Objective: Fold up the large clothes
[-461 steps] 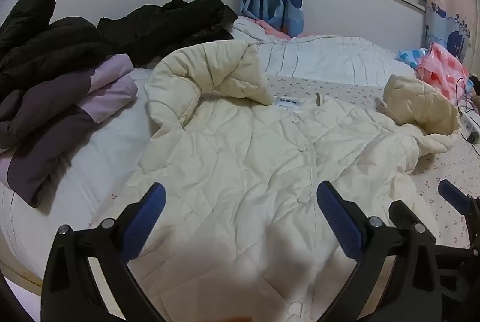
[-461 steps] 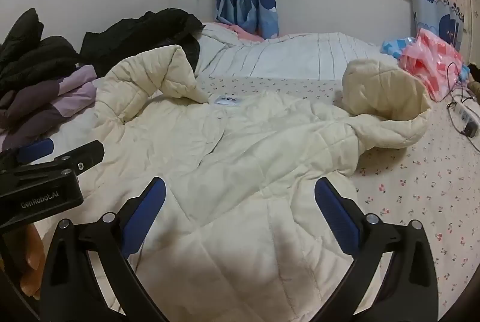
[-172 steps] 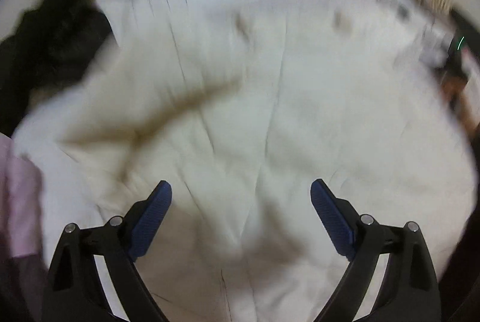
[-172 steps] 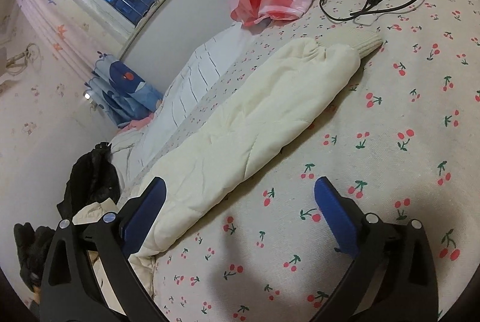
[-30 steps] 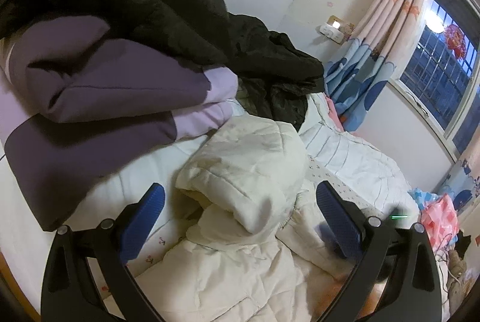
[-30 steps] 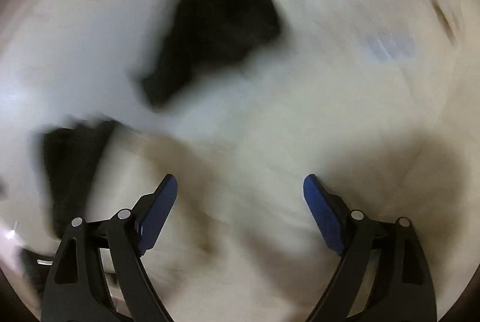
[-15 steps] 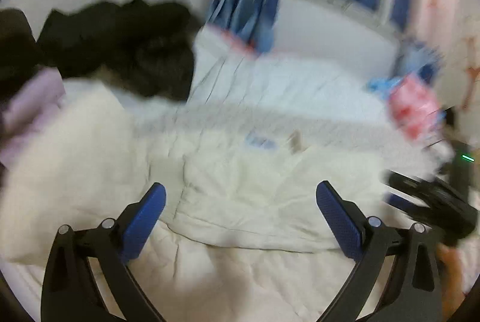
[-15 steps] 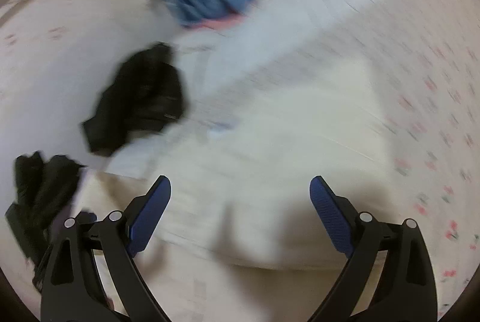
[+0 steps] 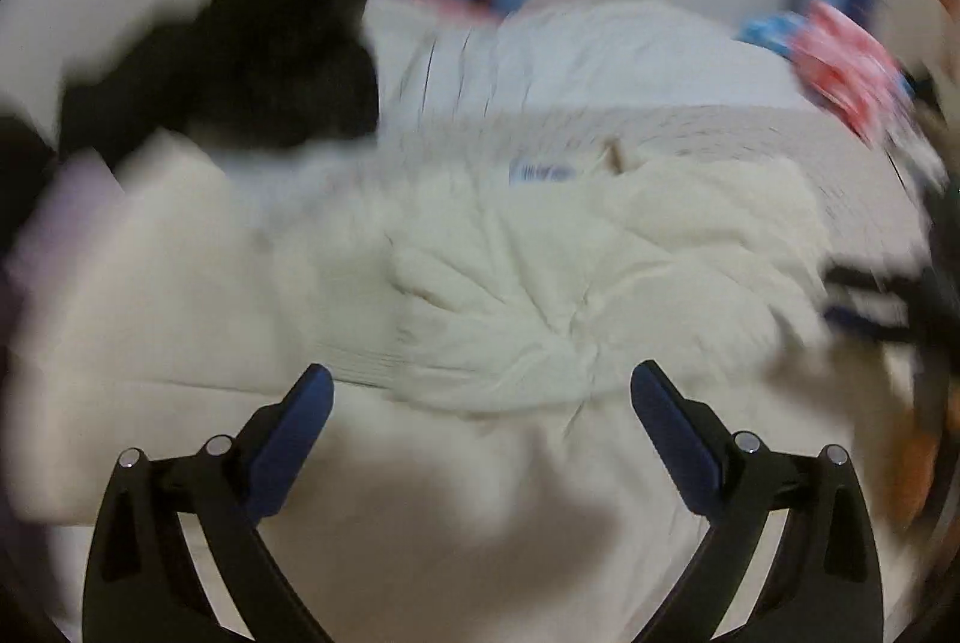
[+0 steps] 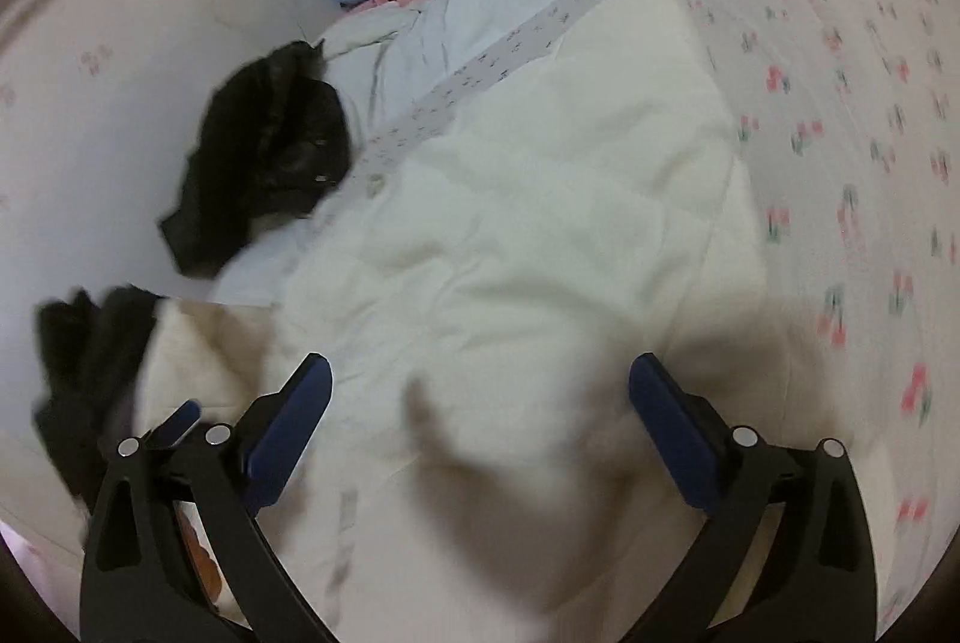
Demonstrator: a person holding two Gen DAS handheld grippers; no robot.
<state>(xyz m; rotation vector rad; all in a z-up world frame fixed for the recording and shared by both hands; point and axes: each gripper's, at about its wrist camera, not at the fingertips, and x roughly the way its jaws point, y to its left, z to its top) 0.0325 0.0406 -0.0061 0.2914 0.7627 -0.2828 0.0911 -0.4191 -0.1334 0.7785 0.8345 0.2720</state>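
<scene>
A cream quilted coat (image 9: 510,295) lies on the bed with both sleeves folded in over its body; it also shows in the right wrist view (image 10: 540,223). Its neck label (image 9: 540,172) is at the far edge. My left gripper (image 9: 480,403) is open and empty, just above the coat's near part. My right gripper (image 10: 480,397) is open and empty over the coat's near right part. The right gripper also shows blurred at the right edge of the left wrist view (image 9: 882,307). Both views are motion-blurred.
A black jacket (image 9: 252,67) lies at the back left near the wall, also seen in the right wrist view (image 10: 264,163). A pink bag (image 9: 846,67) sits at the back right. The cherry-print sheet (image 10: 852,133) extends right of the coat.
Both grippers have swung round from the sides to face the coat's middle. The left sleeve, bunched up a second ago, now lies folded in on the body.
</scene>
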